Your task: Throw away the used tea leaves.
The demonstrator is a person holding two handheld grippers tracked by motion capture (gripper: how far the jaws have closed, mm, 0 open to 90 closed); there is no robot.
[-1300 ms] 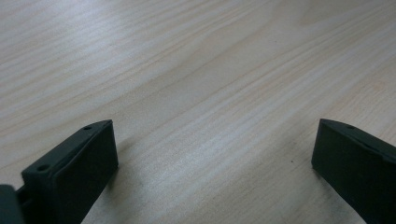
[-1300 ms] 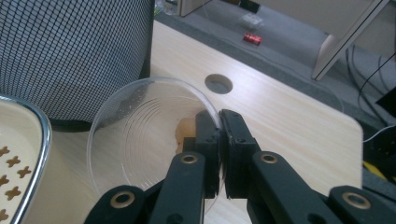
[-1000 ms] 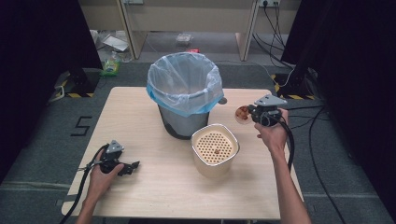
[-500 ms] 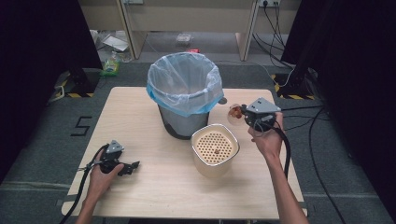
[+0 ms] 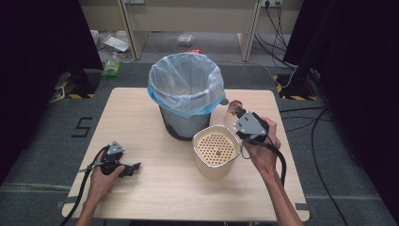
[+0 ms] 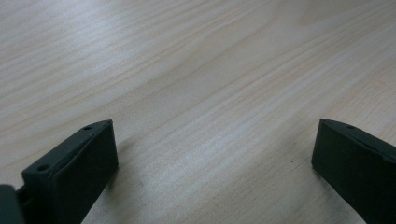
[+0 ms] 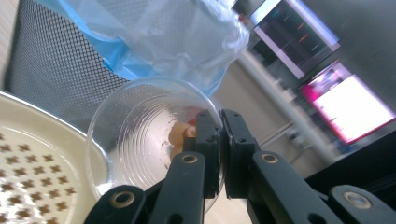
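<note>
While our left hand [image 5: 101, 172] rests low on the pale wooden table [image 5: 141, 117] with the left gripper [image 5: 123, 168], jaws spread empty, our right gripper [image 7: 219, 154] pinches the rim of a clear plastic cup [image 7: 140, 135], tilted just beside the blue-bagged mesh bin [image 5: 186, 96] above the cream perforated-lid container [image 5: 215, 150].

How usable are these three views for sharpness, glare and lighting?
High view: soft but evenly lit, dark surroundings around the table. Left gripper view: jaws blurred, wood grain mostly sharp. Right gripper view: clear cup sharp at the right gripper, bright screens behind blurred and glaring.
</note>
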